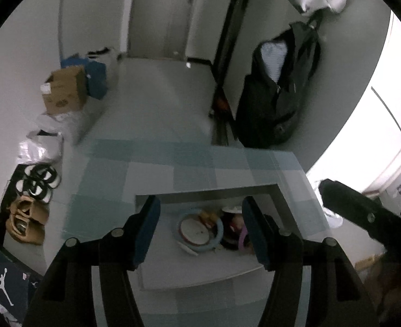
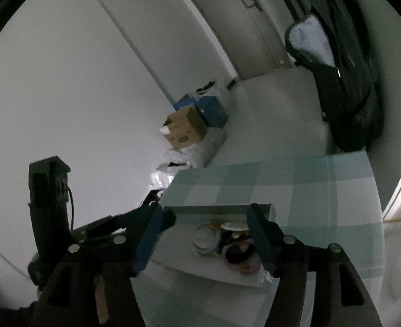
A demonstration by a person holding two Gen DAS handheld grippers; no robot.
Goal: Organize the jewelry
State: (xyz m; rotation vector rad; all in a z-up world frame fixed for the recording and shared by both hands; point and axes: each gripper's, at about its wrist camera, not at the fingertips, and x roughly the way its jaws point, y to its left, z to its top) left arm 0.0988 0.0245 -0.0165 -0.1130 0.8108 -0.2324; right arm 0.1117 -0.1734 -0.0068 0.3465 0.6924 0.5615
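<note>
An open white box (image 1: 200, 269) lies on a table with a pale green checked cloth (image 1: 113, 179). Inside it are a round light-blue tin (image 1: 199, 231) and dark and pink jewelry pieces (image 1: 235, 229). My left gripper (image 1: 200, 212) is open and empty, held above the box with the tin between its fingers. In the right wrist view the box (image 2: 200, 269), the tin (image 2: 205, 238) and a pink-rimmed dark piece (image 2: 240, 253) show. My right gripper (image 2: 204, 220) is open and empty above the box. The left gripper's body (image 2: 50, 199) shows at the left.
A cardboard box (image 1: 64, 90) and blue boxes (image 1: 96, 76) stand on the floor by the left wall. Sandals (image 1: 28, 218) lie on a mat at the left. A black backpack (image 1: 279, 87) hangs at the right. A door (image 1: 173, 13) is at the back.
</note>
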